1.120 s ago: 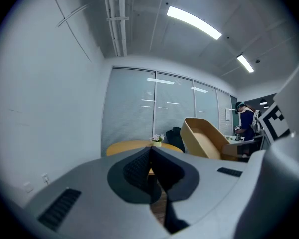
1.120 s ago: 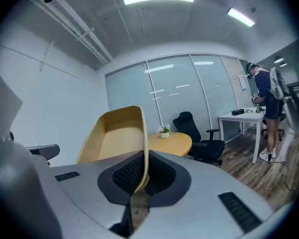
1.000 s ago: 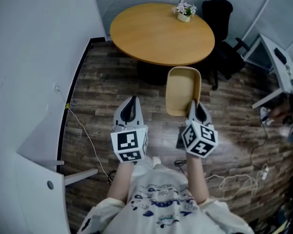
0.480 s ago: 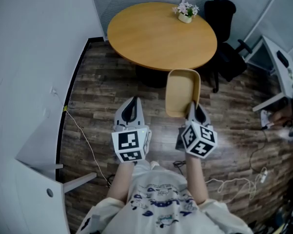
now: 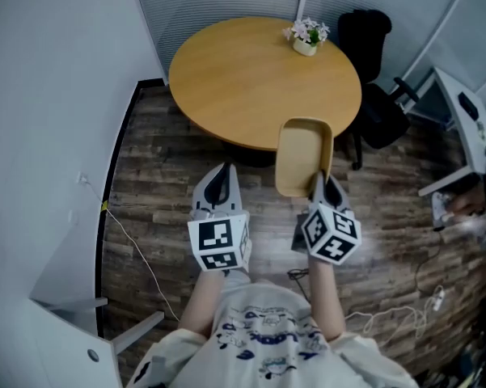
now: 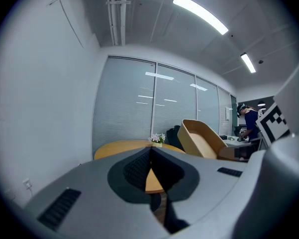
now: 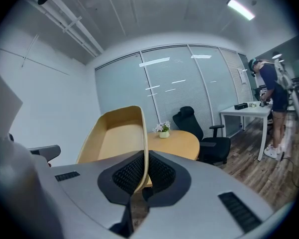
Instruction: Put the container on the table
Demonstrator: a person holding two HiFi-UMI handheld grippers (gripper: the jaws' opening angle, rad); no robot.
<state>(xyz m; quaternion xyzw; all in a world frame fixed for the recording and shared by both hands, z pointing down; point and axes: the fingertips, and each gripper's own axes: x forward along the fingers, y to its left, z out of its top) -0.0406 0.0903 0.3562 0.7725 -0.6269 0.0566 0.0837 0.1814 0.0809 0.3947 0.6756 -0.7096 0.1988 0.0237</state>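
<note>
Now the round table [image 5: 251, 79] is closer, so the wooden container [image 5: 301, 156] can soon go down on it. Right gripper [image 5: 323, 181] pinches its rim; left gripper [image 5: 219, 181] is closed, empty.

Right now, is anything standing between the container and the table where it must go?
Nothing visible does. The right gripper holds the container by its rim, close to the table's near edge. That side is bare; the flower pot stands at the far edge.
</note>
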